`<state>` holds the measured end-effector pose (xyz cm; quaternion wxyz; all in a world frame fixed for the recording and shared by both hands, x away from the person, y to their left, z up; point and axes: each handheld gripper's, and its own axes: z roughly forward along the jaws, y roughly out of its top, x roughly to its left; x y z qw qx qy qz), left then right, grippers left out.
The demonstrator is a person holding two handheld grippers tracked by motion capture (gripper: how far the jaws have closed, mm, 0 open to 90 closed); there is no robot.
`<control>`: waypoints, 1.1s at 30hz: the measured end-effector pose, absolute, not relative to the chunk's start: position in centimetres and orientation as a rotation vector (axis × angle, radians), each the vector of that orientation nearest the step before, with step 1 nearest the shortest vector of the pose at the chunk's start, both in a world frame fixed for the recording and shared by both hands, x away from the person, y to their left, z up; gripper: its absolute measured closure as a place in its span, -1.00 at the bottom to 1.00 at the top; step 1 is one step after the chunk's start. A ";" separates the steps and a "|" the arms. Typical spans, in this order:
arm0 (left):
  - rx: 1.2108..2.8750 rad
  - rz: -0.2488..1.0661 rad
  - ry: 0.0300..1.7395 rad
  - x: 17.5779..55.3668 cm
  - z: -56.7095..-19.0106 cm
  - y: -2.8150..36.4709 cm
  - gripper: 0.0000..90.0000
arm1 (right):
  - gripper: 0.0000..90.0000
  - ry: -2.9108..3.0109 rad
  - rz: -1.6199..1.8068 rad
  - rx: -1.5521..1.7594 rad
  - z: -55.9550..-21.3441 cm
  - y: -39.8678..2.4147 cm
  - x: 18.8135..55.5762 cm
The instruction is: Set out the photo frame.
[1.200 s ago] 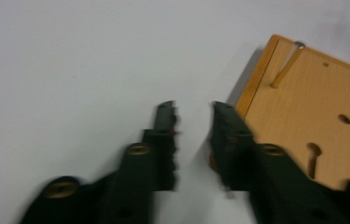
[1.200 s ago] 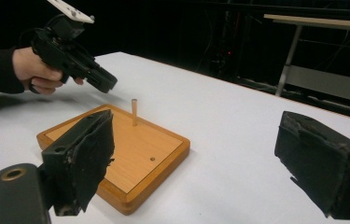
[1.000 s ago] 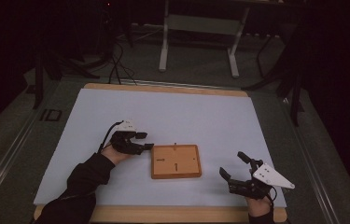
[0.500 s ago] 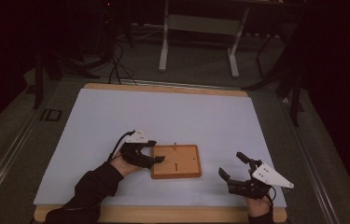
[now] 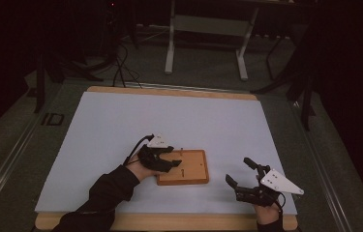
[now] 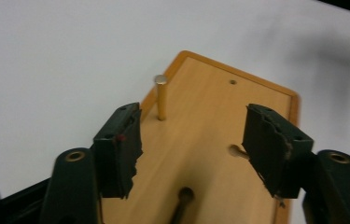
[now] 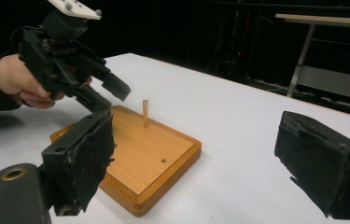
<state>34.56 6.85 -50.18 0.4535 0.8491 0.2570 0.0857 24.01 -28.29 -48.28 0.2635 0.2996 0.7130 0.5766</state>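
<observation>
- Plainly, the left gripper [image 5: 175, 158] hangs over the left part of a wooden board [image 5: 189, 171], its jaws spread wide with nothing between them; in the left gripper view the two black pads [image 6: 119, 144] stand apart above the board's surface, and I cannot tell whether they touch the wood.
- From the right gripper view, the left gripper [image 7: 112, 95] is raised above the board's far corner, clasped by a bare hand [image 7: 21, 84] in a dark sleeve.
- Over at the right, the right gripper [image 5: 241, 173] sits near the table's front edge, well apart from the board, jaws gaping and empty; its grey three-cornered plate [image 5: 279, 181] shows on top.
- One board lies on the white table top [image 5: 121, 121], flat, a little front of centre.
- One upright wooden peg [image 6: 161, 97] stands in the board near an edge; the right gripper view shows the same peg [image 7: 145, 113] just beside the left gripper's jaws, not touching them.
- Several small holes dot the board: at least three can be counted in the left gripper view, one [image 6: 233, 82] near the far corner; a dark shape at the bottom one is too unclear to name.
- Two grippers, one board, one standing peg.
</observation>
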 end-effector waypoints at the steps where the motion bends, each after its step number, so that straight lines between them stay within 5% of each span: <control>1: 2.093 0.204 0.638 34.8 -50.2 6.7 -0.08 | -0.74 1.928 1.559 0.809 -48.3 -28.2 24.0; 16: 2.095 0.235 0.687 36.6 -50.9 4.5 0.18 | -0.70 1.964 1.555 0.791 -48.5 -28.0 24.0; 33: 2.143 0.218 0.700 36.7 -51.9 4.3 0.74 | -0.71 1.995 1.544 0.787 -48.7 -27.6 24.2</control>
